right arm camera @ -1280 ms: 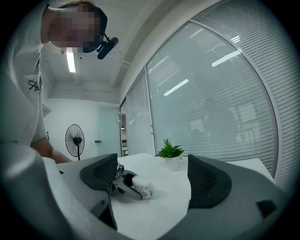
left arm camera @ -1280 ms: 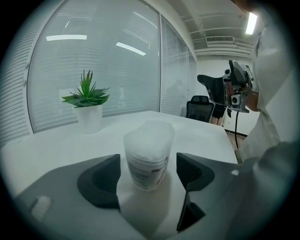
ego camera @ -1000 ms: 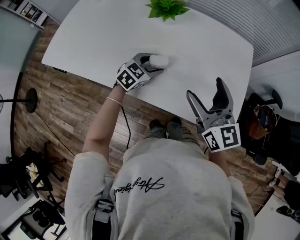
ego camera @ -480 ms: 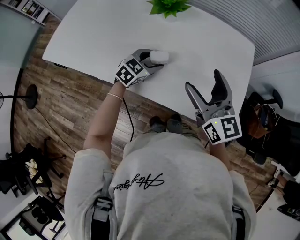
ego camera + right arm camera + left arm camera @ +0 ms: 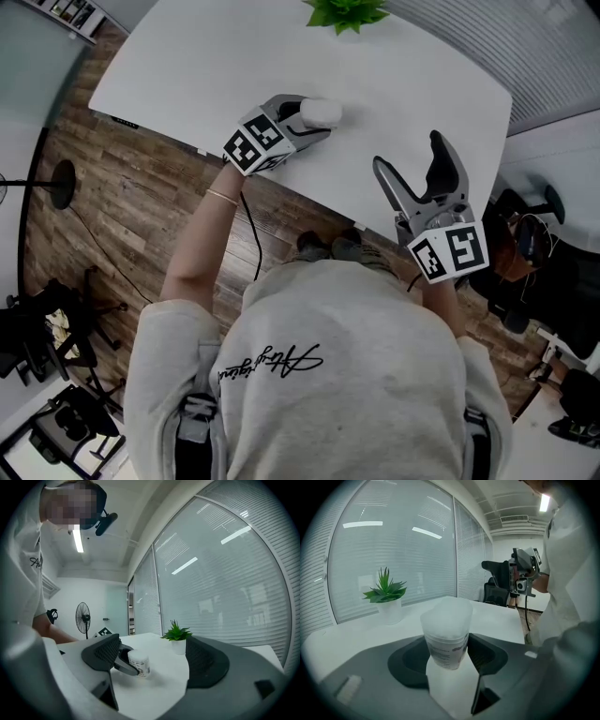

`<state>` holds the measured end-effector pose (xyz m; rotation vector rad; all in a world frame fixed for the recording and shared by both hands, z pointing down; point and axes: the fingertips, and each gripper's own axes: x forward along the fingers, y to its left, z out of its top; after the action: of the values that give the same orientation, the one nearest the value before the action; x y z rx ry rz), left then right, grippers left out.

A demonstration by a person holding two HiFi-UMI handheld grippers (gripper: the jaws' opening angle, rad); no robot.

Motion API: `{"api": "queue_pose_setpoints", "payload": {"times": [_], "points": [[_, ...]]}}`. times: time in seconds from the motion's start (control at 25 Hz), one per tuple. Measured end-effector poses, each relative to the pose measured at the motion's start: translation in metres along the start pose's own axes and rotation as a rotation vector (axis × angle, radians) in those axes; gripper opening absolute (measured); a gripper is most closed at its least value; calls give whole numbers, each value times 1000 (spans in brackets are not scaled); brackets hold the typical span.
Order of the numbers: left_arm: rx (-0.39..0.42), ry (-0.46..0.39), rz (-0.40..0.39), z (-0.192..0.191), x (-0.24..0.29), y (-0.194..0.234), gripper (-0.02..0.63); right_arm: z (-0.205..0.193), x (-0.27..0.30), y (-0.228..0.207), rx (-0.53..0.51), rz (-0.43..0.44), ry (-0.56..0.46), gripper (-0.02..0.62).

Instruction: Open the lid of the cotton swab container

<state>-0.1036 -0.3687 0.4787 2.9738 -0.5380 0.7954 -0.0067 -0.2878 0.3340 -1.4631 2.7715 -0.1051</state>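
White table [image 5: 216, 56], seen from above: we pinch the upright cotton swab container [image 5: 321, 112] from both sides with our left gripper [image 5: 307, 118], close to the near edge. From overhead the container is only a pale top. The left gripper view shows its frosted lid [image 5: 446, 615] in place above a printed label. Our right gripper [image 5: 419, 165] hangs well apart at the table's edge, jaws spread and empty; its own view frames the container with a potted plant [image 5: 176, 634] beyond it.
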Motion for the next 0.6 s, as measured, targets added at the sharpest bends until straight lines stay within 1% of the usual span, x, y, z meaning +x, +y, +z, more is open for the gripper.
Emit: {"api": "queue_pose_setpoints", "payload": {"times": [0.2,0.4,0.6], "points": [[13,-10,-8,22,-26,-12,247,3,5,11,-31,60,1,426],[23,-7,1,39,-51,-24,247,3,11,24,-56,116,5,417],[48,-4,-1,52,-68,-42,247,3,17,45,-85,211,12,388]]}}
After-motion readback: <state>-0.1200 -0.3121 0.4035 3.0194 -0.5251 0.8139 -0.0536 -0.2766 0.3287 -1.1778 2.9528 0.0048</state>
